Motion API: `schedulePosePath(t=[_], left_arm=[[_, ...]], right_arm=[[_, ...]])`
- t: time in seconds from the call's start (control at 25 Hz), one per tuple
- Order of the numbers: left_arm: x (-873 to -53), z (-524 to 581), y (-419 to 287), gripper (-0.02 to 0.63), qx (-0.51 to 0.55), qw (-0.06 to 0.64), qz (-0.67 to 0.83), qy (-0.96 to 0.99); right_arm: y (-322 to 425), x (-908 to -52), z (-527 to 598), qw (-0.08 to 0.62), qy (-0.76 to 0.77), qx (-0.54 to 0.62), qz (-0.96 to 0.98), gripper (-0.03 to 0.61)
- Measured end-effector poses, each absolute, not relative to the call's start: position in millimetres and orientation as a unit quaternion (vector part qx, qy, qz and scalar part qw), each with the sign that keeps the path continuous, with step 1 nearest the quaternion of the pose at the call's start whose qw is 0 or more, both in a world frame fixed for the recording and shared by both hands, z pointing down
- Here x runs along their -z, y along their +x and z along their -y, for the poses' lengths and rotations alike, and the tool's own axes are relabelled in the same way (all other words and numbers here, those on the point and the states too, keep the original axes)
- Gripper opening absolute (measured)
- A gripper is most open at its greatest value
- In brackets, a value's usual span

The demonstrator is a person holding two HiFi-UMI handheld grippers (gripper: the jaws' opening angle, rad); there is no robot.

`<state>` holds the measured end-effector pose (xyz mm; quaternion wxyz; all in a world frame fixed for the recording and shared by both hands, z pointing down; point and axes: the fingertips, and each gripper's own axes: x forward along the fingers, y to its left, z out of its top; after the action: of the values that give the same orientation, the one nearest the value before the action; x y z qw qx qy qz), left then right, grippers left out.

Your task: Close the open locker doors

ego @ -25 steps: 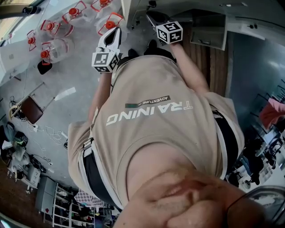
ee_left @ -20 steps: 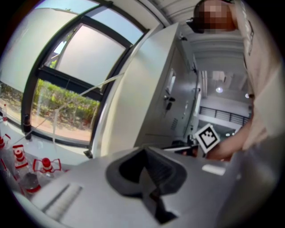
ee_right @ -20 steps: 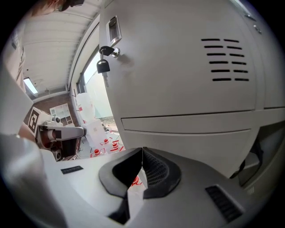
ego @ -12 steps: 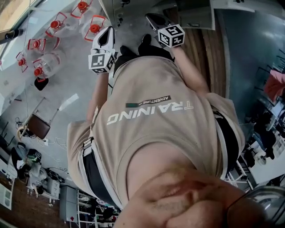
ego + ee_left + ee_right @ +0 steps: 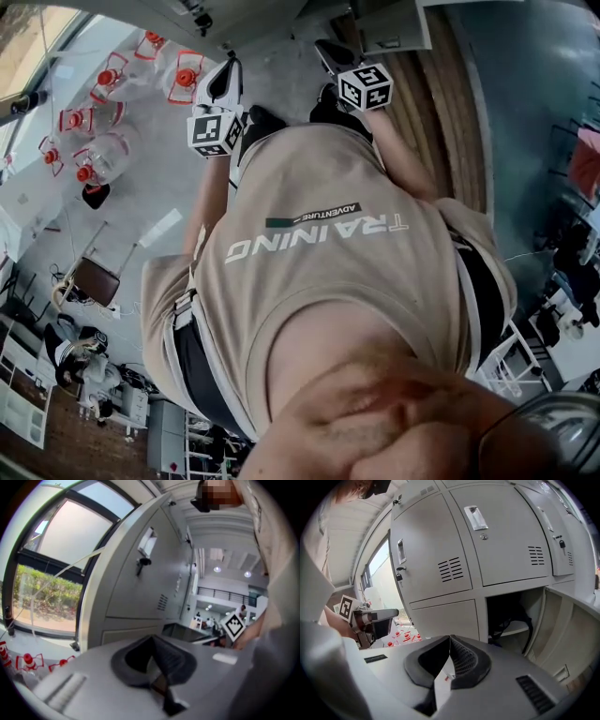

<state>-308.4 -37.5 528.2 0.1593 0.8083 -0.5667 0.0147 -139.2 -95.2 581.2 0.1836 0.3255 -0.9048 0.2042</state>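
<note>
Both arms stretched forward, side by side. Left tool (image 5: 153,642) clenched, empty, near grey metal locker bank (image 5: 154,581). Right tool (image 5: 449,640) clenched, empty; open grey metal locker door (image 5: 574,637) lower right, apart.

A person (image 5: 328,253) holds the left gripper (image 5: 226,71) and right gripper (image 5: 330,51) out ahead, side by side. Both have jaws pressed together, gripping nothing.

Head camera looks steeply down the person's chest, lockers (image 5: 394,28) at twelve o'clock. Left gripper (image 5: 223,75) camera views those lockers close, obliquely. Right gripper (image 5: 330,52) camera faces them squarely, open compartment (image 5: 506,611) at three o'clock.
</note>
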Motion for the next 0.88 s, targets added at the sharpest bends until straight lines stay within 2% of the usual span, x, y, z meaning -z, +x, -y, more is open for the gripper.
schedulePosePath(t=[0.4, 0.88], left_arm=[[-518, 75, -213, 0.008, -0.037, 0.142, 0.574, 0.806], [-525, 110, -78, 0.008, -0.045, 0.142, 0.573, 0.806]], right_arm=[[-40, -576, 127, 0.16, 0.315, -0.209, 0.912, 0.014], [52, -541, 140, 0.157, 0.252, -0.151, 0.943, 0.014]])
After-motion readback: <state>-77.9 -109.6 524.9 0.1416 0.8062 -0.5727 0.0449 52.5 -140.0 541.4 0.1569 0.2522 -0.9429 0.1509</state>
